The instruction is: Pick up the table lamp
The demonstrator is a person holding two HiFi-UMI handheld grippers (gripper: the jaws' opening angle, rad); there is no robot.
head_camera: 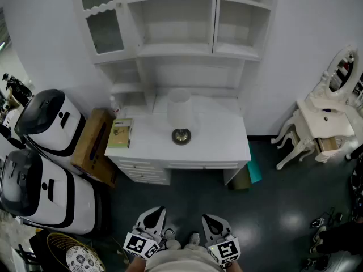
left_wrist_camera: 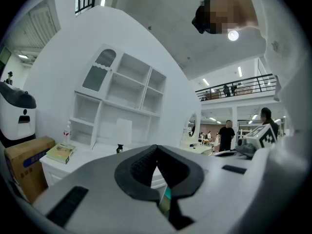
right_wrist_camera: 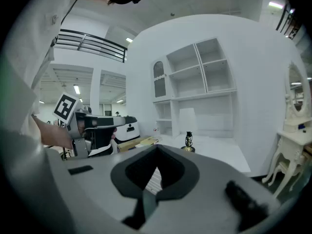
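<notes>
Atop the desk [head_camera: 221, 143] stands the table lamp [head_camera: 180, 113].

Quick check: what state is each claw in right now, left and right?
Left claw: closed, holding nothing.
Right claw: closed, holding nothing.

The left gripper [head_camera: 157, 213] and the right gripper [head_camera: 210, 219] were held low, close in front of the person's body, side by side and slightly apart, both pointing forward. Each had its jaws together, empty. The left hand [right_wrist_camera: 48, 133] gripped its handle.
</notes>
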